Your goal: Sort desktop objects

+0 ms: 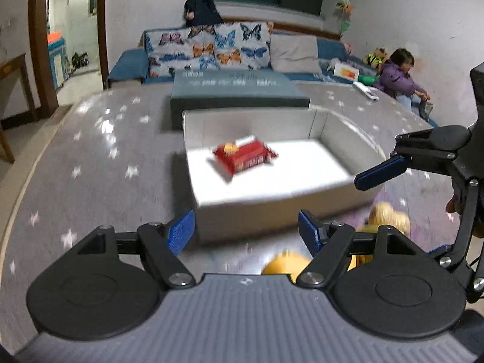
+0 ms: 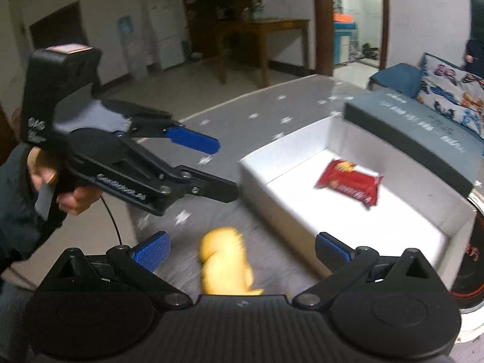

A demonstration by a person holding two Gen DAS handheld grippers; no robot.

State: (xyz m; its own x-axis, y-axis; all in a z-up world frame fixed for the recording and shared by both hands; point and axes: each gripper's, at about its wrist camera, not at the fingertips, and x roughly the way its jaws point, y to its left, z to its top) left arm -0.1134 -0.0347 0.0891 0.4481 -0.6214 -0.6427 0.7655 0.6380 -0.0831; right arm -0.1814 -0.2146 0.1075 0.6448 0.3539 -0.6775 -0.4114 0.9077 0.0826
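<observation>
Worktop: grey cloth cover with white star print; its curved left edge drops to the floor, with a broad bare stretch of cloth between that edge and the box.

Dark grey rectangular lid with white lettering: lies just behind the box, touching or almost touching its far wall.

White open-topped cardboard box: shallow, rectangular, at mid-worktop. Contents: 1 red foil snack packet, flat on the white floor of the box, left of centre in the left wrist view, well apart from the walls.

Left tongs: blue-padded fingers spread wide, holding nothing, touching nothing. They hover just before the box's near wall, which shows between the fingers.

Right tongs: blue-padded fingers spread wide, gripping nothing. They hover near the box's near corner, above the yellow toy. In the left wrist view they enter from the right, with 1 blue finger reaching over the box's right wall.

Yellow soft toy figure: on the cloth beside the box's near wall, between the right tongs' fingers but touching neither pad; blurred, shape unclear.
</observation>
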